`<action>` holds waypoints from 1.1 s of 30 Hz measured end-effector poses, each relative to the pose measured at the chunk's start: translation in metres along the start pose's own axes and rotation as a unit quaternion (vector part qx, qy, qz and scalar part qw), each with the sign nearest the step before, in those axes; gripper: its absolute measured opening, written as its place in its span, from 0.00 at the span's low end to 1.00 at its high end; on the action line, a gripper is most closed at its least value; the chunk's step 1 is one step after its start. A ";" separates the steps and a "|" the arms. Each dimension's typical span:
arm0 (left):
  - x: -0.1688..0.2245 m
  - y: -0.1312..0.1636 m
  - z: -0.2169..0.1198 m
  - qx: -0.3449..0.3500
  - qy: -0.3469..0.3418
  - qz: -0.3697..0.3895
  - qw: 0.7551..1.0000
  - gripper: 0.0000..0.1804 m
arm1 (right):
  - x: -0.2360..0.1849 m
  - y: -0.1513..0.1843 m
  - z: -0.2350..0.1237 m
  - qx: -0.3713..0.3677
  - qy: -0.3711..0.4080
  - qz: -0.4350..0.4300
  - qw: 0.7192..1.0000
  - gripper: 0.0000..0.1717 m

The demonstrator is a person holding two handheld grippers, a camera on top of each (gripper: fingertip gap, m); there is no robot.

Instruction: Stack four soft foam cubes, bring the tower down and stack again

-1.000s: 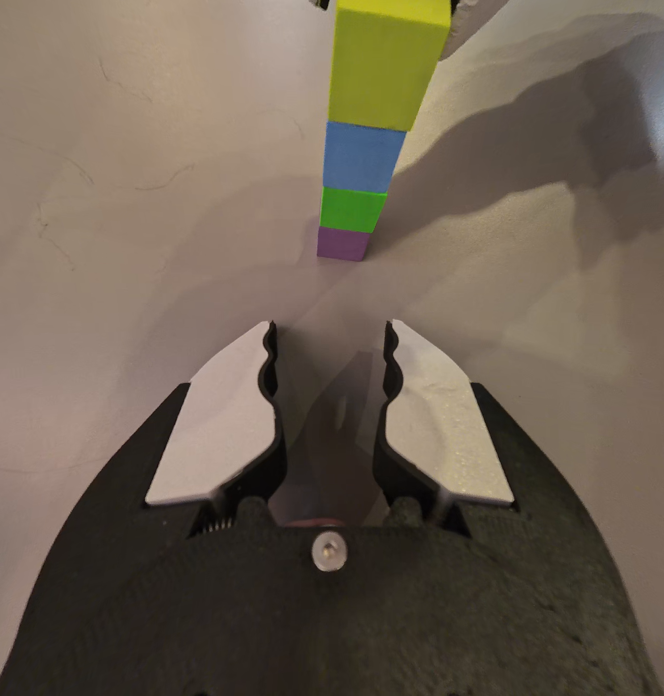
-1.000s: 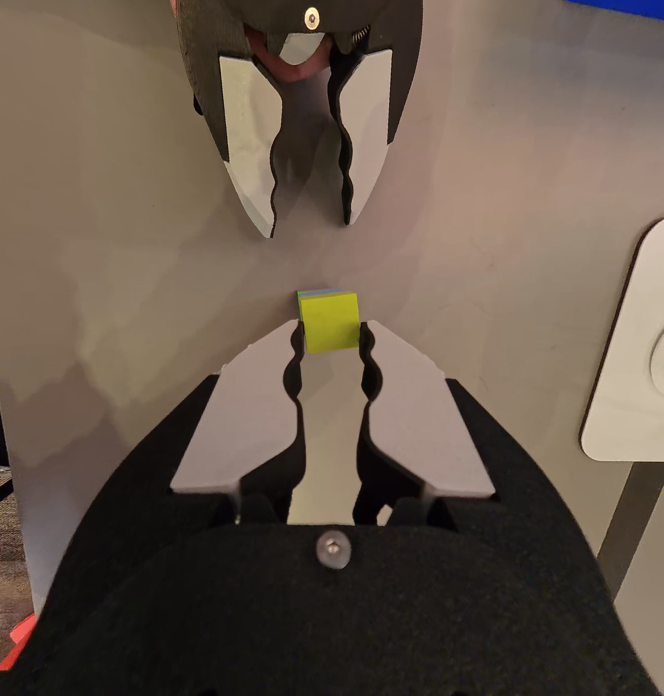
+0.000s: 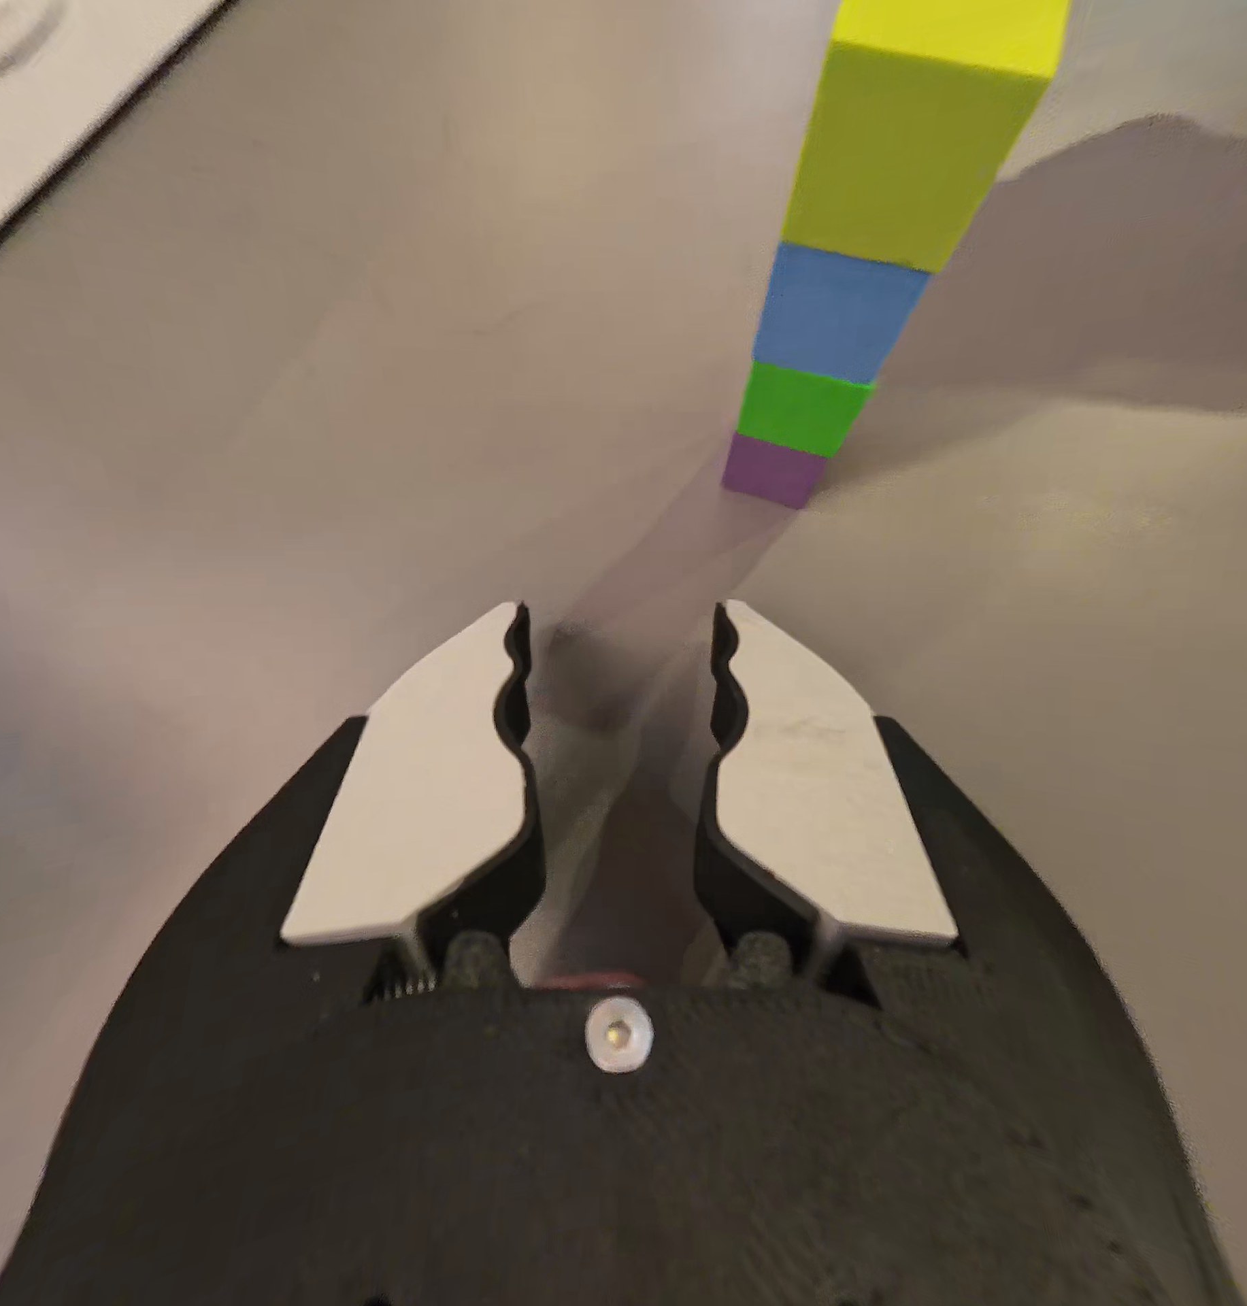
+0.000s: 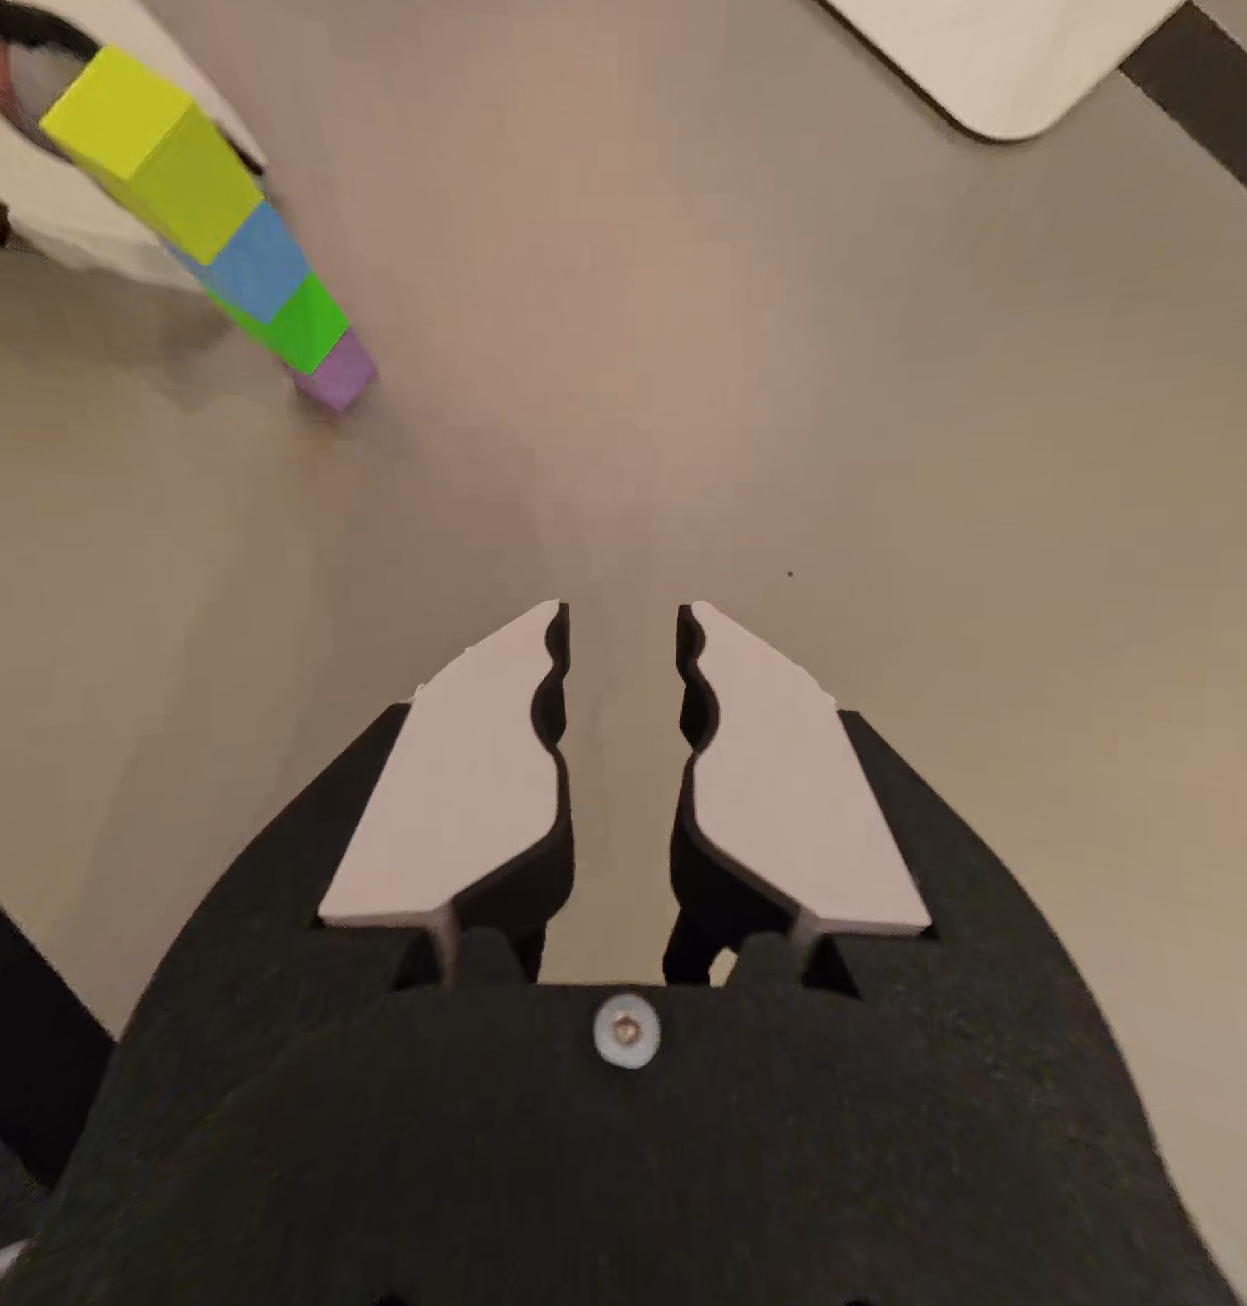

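Cubes stand in one tower on the grey worktop [image 3: 323,424]: purple cube [image 3: 772,470] at the bottom, then green cube [image 3: 800,410], blue cube [image 3: 836,314] and yellow cube [image 3: 903,155] on top. I see my left tool [image 3: 620,615] wide apart, holding nothing, a little way from the tower. My right tool [image 4: 622,615] is narrower, also holding nothing, well apart from it.

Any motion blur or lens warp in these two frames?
Left wrist view: table smeared, tower fairly sharp but splayed wide toward its top, big shadows to the right. Right wrist view: soft blur, tower leaning hard toward the corner.
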State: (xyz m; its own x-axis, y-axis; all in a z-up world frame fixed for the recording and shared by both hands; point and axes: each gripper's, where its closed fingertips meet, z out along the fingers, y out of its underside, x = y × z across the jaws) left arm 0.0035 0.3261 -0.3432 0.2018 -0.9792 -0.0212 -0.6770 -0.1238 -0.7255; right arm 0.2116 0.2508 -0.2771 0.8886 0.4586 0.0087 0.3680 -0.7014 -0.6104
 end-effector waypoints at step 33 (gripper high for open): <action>-0.045 0.060 -0.061 -0.035 -0.261 -0.186 0.947 0.00 | 0.075 0.089 -0.008 0.019 0.184 0.135 0.973 0.00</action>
State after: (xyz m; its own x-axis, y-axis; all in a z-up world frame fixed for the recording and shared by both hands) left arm -0.0897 0.3528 -0.3436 0.7454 -0.6551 -0.1236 -0.5317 -0.4724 -0.7030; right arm 0.3130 0.2178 -0.3243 0.9919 0.0288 0.1234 0.1036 -0.7453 -0.6586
